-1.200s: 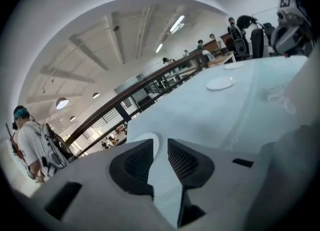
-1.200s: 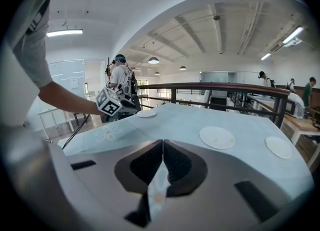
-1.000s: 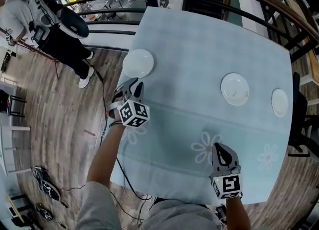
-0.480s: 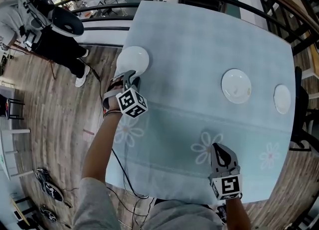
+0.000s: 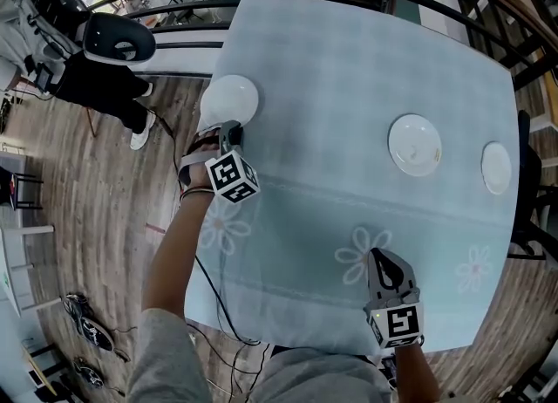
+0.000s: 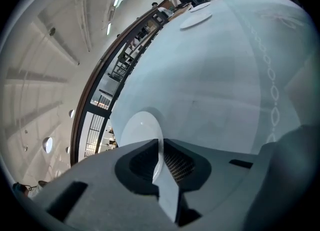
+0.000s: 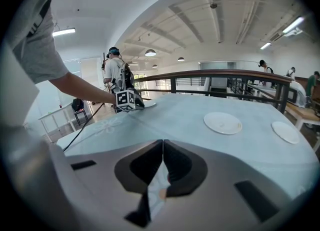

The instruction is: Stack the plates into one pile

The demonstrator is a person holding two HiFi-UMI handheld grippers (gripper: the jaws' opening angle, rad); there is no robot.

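Lowered to desk (image 5: 349, 70) left edge since earlier frame; just narrowed left claw (image 5: 229, 133) onto rim of corner plate (image 5: 228, 99), pinching it, presumably for lifting. Left middle plate (image 5: 414, 144) and right-edge plate (image 5: 496, 167) unstacked, well apart. Kept right claw (image 5: 382, 257) shut, empty, idle.

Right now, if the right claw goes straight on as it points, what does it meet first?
Probably the bare tablecloth; the right claw tilts down, its line passing left of the middle plate.
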